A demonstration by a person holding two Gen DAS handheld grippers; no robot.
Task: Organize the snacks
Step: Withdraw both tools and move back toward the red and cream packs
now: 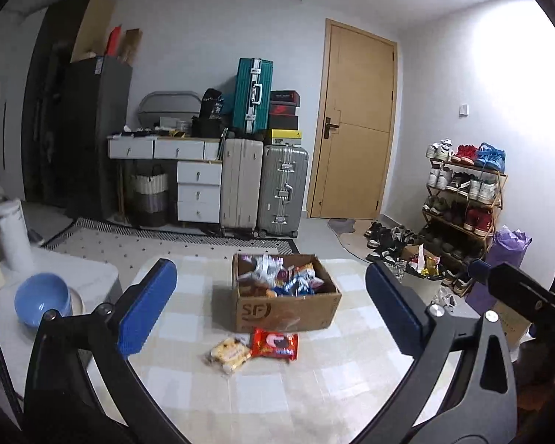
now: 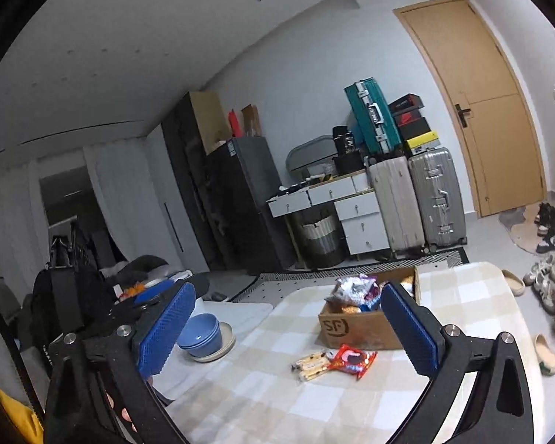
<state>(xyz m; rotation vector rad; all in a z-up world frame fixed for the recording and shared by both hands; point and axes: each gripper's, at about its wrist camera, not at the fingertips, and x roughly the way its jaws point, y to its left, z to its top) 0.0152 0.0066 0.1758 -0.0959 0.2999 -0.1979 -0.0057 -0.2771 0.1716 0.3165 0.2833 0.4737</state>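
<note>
A cardboard box (image 1: 288, 312) marked SF stands on the checked tablecloth (image 1: 277, 399), filled with several snack packets (image 1: 285, 277). In front of the box lie a yellow biscuit pack (image 1: 229, 353) and a red snack packet (image 1: 275, 344), touching each other. My left gripper (image 1: 270, 272) hangs above the table, open and empty, short of the box. The right wrist view shows the box (image 2: 355, 329), the yellow pack (image 2: 310, 364) and the red packet (image 2: 353, 360) from the left. My right gripper (image 2: 288, 294) is open too, with nothing between its blue pads (image 2: 166, 333).
Blue bowls (image 1: 40, 299) stacked on plates sit on a white side surface left of the table, near a white flask (image 1: 13, 236). Behind are suitcases (image 1: 283, 192), a drawer unit (image 1: 198, 192) and a wooden door (image 1: 355, 125). A shoe rack (image 1: 462, 199) stands at the right.
</note>
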